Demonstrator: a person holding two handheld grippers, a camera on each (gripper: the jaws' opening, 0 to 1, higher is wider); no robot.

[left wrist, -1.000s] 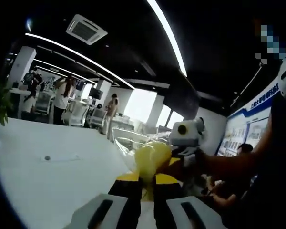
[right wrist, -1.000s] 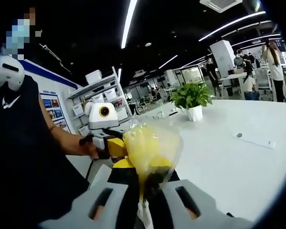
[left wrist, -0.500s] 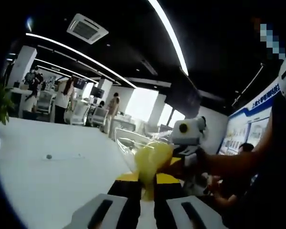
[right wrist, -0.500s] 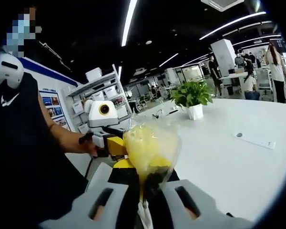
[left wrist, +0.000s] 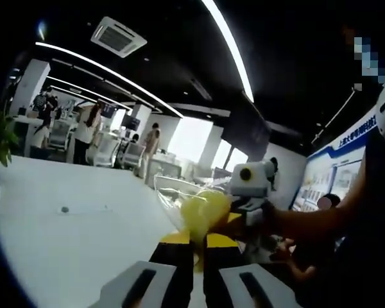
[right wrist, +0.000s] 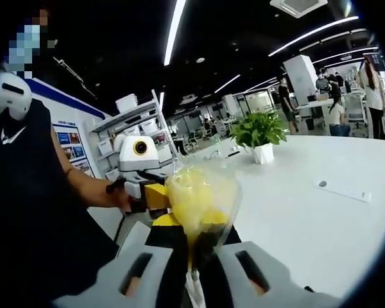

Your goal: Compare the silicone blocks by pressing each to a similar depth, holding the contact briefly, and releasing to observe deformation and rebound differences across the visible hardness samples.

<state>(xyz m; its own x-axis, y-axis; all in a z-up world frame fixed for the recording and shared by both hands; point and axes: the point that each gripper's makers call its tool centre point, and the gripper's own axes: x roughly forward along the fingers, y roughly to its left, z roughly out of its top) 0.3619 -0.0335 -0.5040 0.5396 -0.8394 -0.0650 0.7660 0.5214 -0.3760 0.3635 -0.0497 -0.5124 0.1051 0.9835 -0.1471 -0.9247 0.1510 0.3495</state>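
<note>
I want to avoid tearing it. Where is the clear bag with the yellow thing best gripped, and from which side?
Grip the gathered clear film below the yellow lump, not the lump: the clear bag narrows there, and the right gripper and left gripper each pinch that neck, coming from opposite sides.

We can't read any text — the blue wall board (left wrist: 337,168) carries characters too blurred to make out, same for the small wall posters (right wrist: 72,146).

White table (right wrist: 321,224), potted plant (right wrist: 260,133)
</note>
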